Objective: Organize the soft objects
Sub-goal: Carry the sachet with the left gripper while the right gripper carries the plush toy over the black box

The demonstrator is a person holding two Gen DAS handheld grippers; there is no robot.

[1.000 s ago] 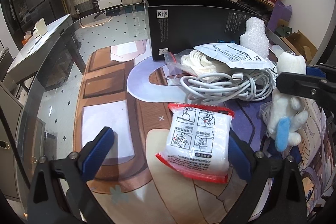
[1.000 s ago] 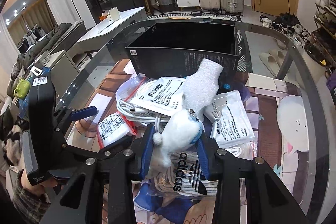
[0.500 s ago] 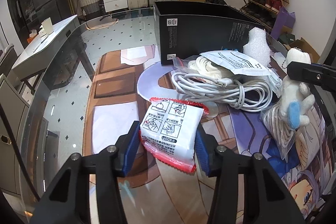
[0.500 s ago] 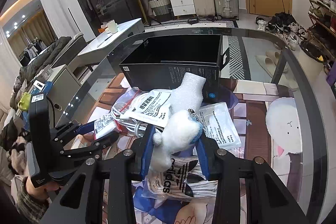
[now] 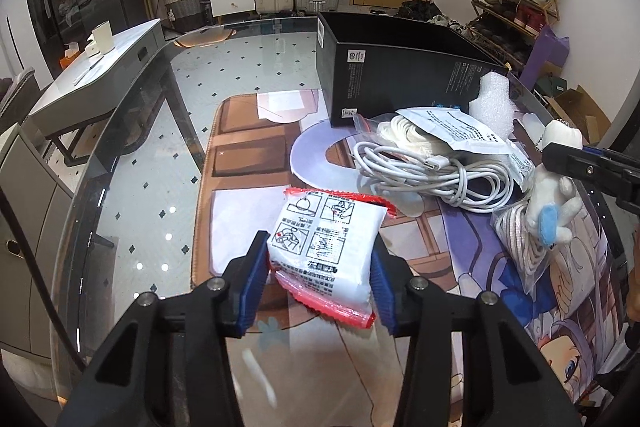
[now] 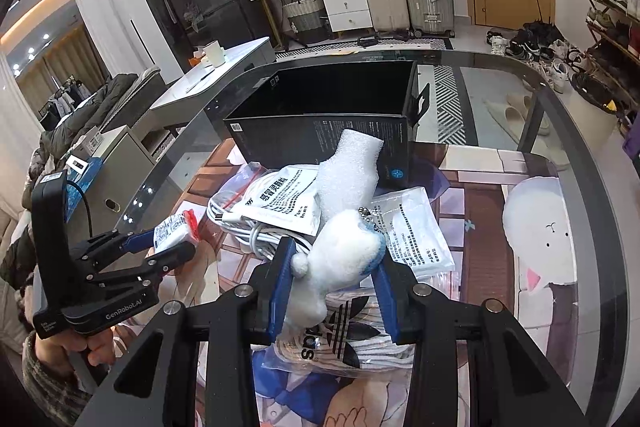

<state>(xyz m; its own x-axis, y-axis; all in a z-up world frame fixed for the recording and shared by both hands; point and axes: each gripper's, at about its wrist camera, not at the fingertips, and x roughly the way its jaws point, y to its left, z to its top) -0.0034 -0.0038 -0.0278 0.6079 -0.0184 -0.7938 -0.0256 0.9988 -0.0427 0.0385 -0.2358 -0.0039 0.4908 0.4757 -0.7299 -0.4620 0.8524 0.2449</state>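
Observation:
My left gripper (image 5: 318, 277) is shut on a white packet with red edges (image 5: 326, 247) and holds it above the mat; it also shows in the right wrist view (image 6: 174, 233). My right gripper (image 6: 332, 277) is shut on a white plush toy (image 6: 340, 259) with a blue patch, held above the pile; the toy shows in the left wrist view (image 5: 550, 203). An open black box (image 6: 332, 115) stands behind the pile. A white foam piece (image 6: 352, 173) leans against it.
The pile holds a coiled white cable (image 5: 424, 173), white printed pouches (image 6: 416, 227), and a bagged striped garment (image 6: 348, 345). All lie on a printed mat (image 5: 248, 163) on a glass table (image 5: 132, 187). Furniture and suitcases stand beyond.
My left gripper closed on the red-edged packet and lifted it off the mat. My right gripper rose a little with the plush toy still in it.

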